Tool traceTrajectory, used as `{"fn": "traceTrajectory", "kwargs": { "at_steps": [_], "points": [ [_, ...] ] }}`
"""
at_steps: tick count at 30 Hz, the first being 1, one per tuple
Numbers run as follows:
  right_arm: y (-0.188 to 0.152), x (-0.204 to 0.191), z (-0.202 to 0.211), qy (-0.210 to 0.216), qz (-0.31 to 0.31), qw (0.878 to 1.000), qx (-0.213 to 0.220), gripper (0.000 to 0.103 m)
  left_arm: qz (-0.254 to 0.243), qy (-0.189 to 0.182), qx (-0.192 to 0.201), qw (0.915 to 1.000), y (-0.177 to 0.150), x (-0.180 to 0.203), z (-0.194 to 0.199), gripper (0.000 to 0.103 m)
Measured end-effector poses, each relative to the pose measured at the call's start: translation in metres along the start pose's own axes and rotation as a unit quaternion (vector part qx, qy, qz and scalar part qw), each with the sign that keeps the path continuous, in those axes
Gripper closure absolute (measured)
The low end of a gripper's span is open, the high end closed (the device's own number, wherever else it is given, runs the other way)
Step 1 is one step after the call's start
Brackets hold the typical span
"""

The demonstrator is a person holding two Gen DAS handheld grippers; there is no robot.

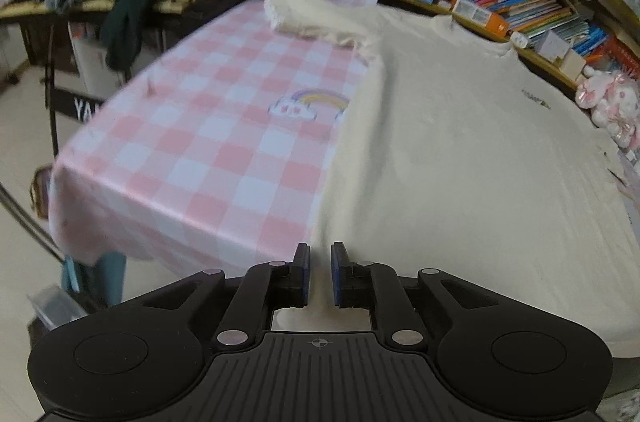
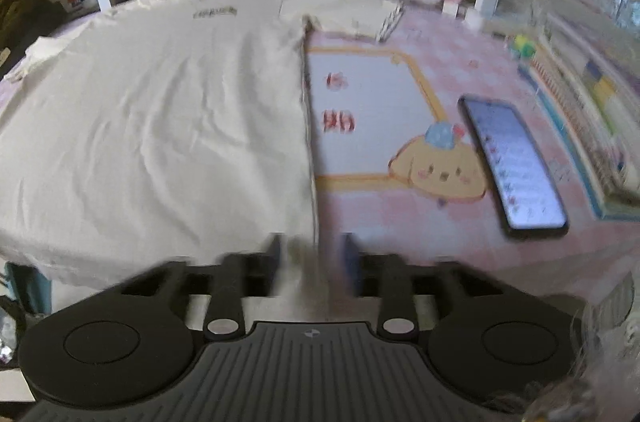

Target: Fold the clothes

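A cream T-shirt (image 2: 160, 110) lies flat on the pink checked tablecloth (image 1: 192, 150), and the left gripper (image 1: 320, 272) and the right gripper (image 2: 314, 262) both sit at its near hem with their fingers a little apart, a phone (image 2: 516, 162) lying nearby

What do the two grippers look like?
Both match: the left gripper and right gripper are matte black, with ribbed bodies, round side discs, silver pivot pins, a small crosshair mark and blue-padded jaws. No cables or sleeves show.
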State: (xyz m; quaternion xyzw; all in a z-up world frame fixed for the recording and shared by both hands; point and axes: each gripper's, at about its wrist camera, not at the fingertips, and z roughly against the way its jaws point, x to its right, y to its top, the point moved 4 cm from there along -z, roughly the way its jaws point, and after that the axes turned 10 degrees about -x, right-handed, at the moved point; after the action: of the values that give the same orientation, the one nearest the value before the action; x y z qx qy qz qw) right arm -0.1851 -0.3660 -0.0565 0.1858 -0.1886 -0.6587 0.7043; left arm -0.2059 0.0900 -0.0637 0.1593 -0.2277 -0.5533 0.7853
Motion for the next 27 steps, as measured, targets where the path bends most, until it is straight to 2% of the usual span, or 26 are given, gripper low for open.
{"fn": "traceTrajectory", "kwargs": {
  "at_steps": [2, 5, 6, 8, 14, 18, 21, 27],
  "points": [
    [0.006, -0.001, 0.006, -0.005, 0.008, 1.000, 0.018, 0.043, -0.011, 0.004, 0.020, 0.9997, 0.003, 0.010, 0.007, 0.084],
    [0.013, -0.003, 0.013, -0.007, 0.015, 0.999, 0.043, 0.028, -0.026, 0.010, 0.049, 0.9984, 0.008, 0.024, 0.019, 0.066],
    [0.014, -0.004, 0.015, -0.006, 0.016, 0.999, 0.050, 0.026, -0.032, 0.012, 0.059, 0.9977, 0.009, 0.029, 0.023, 0.055],
    [0.017, -0.007, 0.017, -0.002, 0.017, 0.998, 0.060, 0.019, -0.042, 0.016, 0.078, 0.9959, 0.012, 0.039, 0.030, 0.043],
    [0.019, -0.022, 0.020, -0.017, 0.015, 0.996, 0.092, 0.000, -0.043, 0.015, 0.107, 0.9933, 0.011, 0.066, 0.039, 0.019],
    [0.016, -0.031, 0.021, -0.004, 0.014, 0.995, 0.100, 0.000, -0.043, 0.032, 0.102, 0.9934, 0.004, 0.071, 0.037, 0.016],
    [0.012, -0.035, 0.019, 0.007, 0.007, 0.995, 0.096, 0.000, -0.034, 0.027, 0.099, 0.9941, -0.002, 0.073, 0.039, 0.016],
    [0.008, -0.039, 0.016, -0.002, -0.009, 0.996, 0.089, 0.000, -0.052, 0.028, 0.092, 0.9940, -0.006, 0.082, 0.037, 0.015]
  ]
}}
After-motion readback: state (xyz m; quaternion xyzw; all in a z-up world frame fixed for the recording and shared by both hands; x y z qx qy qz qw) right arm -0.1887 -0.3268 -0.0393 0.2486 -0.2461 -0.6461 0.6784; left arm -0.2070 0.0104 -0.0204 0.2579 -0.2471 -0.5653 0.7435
